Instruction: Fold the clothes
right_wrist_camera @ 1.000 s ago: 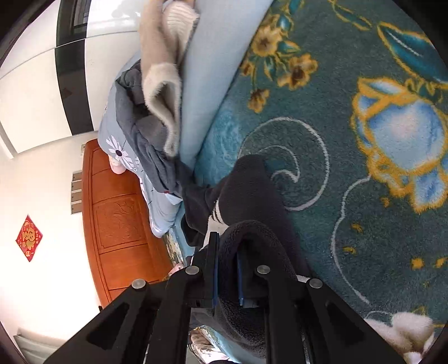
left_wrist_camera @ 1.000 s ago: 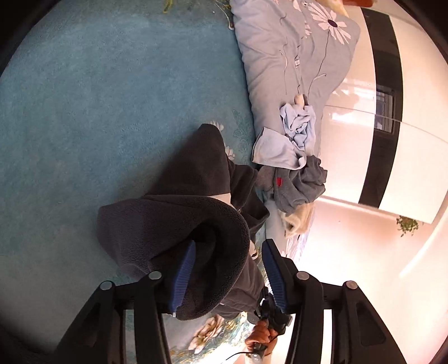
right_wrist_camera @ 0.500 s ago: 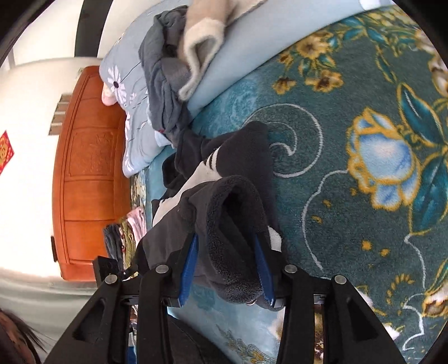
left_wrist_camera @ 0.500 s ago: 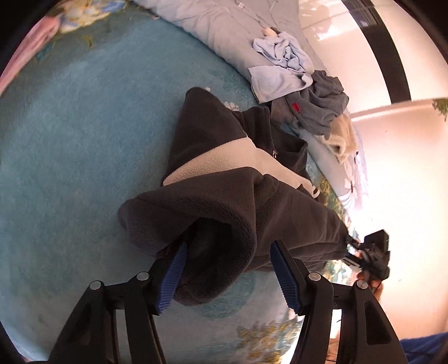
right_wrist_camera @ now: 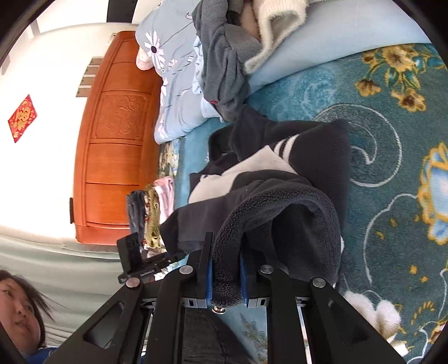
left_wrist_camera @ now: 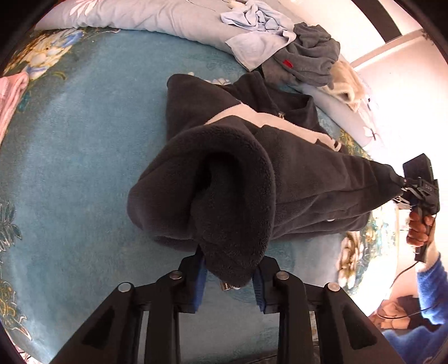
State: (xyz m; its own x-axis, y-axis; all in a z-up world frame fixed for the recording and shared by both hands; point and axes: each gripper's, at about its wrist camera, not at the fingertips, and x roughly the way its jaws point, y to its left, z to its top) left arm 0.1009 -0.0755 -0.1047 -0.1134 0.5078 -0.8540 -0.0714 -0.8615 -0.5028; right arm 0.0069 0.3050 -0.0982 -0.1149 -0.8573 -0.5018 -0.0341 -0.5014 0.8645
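Note:
A dark grey fleece jacket (left_wrist_camera: 294,173) with a white chest band is stretched between both grippers above a teal floral blanket (left_wrist_camera: 70,145). My left gripper (left_wrist_camera: 229,277) is shut on one thick fleece edge of it. My right gripper (right_wrist_camera: 226,280) is shut on another edge of the jacket (right_wrist_camera: 280,207), and it also shows in the left wrist view (left_wrist_camera: 406,190) at the far right, pulling the fabric taut. The rest of the jacket lies on the blanket.
A heap of unfolded clothes, light blue (left_wrist_camera: 257,30), grey (left_wrist_camera: 308,58) and cream (left_wrist_camera: 347,84), lies on a pale blue duvet (left_wrist_camera: 140,14). Folded clothes (right_wrist_camera: 156,212) are stacked by the orange wooden headboard (right_wrist_camera: 117,140). A pink cloth (left_wrist_camera: 8,95) lies at the left.
Both grippers have closed further on the jacket edges. They have moved apart and the jacket is now spread wider and pulled taut between them.

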